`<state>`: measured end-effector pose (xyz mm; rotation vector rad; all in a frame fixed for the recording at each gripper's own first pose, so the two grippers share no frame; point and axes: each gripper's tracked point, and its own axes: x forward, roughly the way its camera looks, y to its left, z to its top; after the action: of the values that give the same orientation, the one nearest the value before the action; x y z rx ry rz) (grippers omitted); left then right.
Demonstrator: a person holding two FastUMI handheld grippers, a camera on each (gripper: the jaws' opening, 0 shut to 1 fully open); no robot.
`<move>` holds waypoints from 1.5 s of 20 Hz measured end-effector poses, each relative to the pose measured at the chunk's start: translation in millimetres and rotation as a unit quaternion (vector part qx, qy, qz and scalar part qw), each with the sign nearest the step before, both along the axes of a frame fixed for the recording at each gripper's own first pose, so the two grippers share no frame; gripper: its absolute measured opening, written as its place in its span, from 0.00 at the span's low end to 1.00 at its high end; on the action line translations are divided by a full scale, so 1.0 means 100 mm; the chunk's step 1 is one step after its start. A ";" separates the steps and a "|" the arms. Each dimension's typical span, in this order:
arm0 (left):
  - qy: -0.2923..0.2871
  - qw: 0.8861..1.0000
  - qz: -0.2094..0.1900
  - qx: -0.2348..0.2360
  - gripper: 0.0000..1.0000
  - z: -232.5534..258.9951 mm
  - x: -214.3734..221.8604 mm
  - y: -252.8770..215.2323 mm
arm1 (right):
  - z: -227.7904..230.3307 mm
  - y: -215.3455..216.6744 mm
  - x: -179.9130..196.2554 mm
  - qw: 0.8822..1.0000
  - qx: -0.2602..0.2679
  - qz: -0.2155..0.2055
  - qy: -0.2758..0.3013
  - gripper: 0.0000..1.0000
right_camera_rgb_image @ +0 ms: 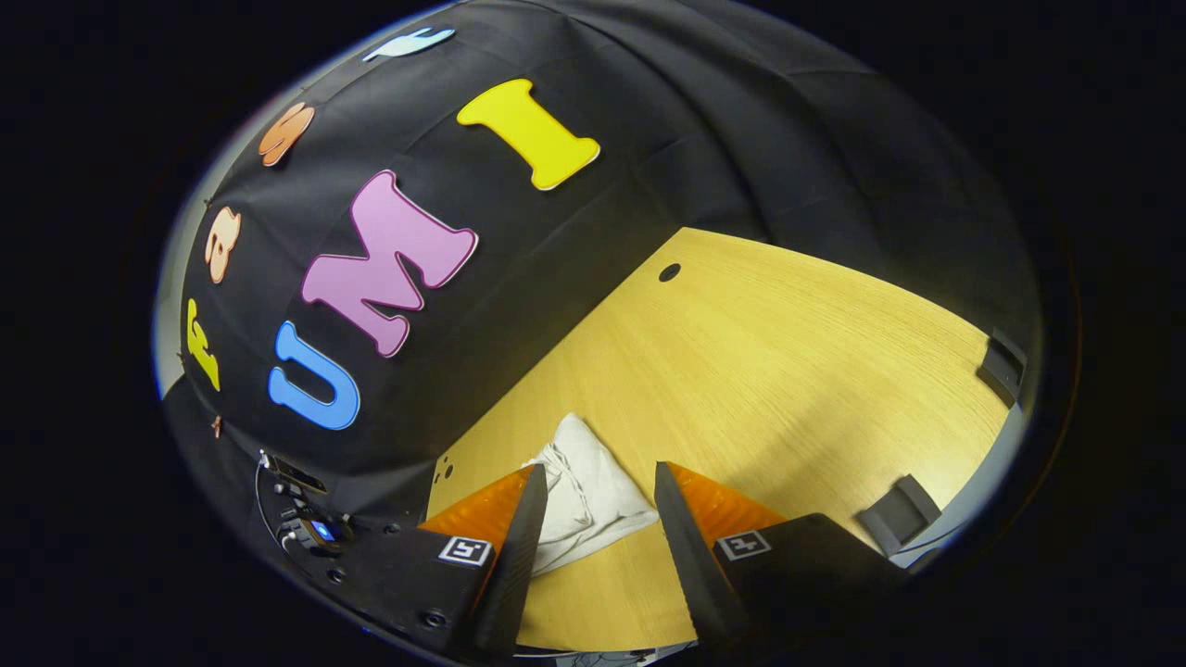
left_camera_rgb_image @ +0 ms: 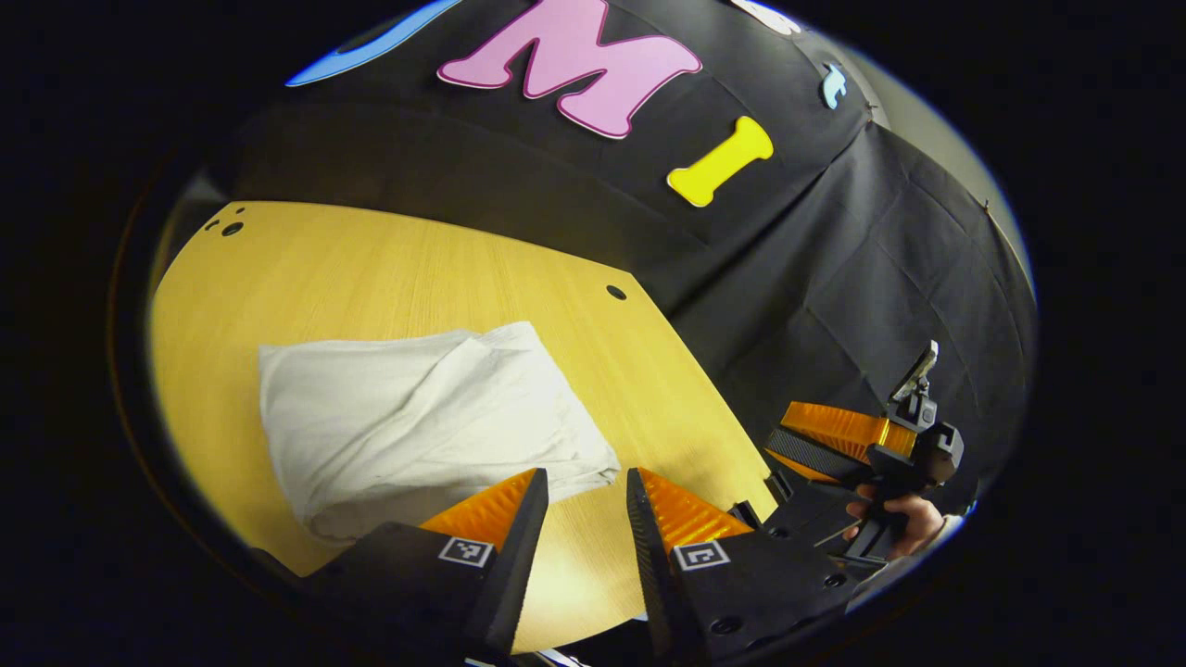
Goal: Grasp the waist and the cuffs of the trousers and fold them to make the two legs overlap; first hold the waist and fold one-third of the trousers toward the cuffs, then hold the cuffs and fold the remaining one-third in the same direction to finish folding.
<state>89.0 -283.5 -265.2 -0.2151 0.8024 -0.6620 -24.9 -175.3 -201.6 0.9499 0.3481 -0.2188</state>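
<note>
Trousers folded into a packet, both grippers lifted clear

Nearest in the left gripper view, the left gripper (left_camera_rgb_image: 586, 519) hangs with fingers spread, pinching nothing; the right gripper (right_camera_rgb_image: 598, 514) in its own view is likewise spread and empty. Beyond them the pale trousers (left_camera_rgb_image: 417, 421) lie as a compact folded bundle on the wooden table (left_camera_rgb_image: 389, 269), near its front edge. The folding looks finished; any next move seems only to smooth a loose edge or withdraw.
</note>
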 end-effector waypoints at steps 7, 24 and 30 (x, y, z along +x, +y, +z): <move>-0.057 0.996 0.044 -0.052 0.57 0.67 0.32 0.45 | 0.40 0.55 0.10 0.997 -0.065 0.043 -0.024 0.75; -0.102 0.982 0.145 -0.062 0.60 1.04 0.73 1.52 | 0.53 0.98 0.52 0.993 -0.089 0.061 -0.043 0.76; -0.101 0.984 0.134 -0.059 0.60 1.04 0.79 1.37 | 0.55 0.88 0.51 0.994 -0.084 0.051 -0.042 0.77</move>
<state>168.2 -146.1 -161.4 -0.3520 0.5265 -0.4676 25.7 -87.8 -146.8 0.7701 0.2957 -0.1119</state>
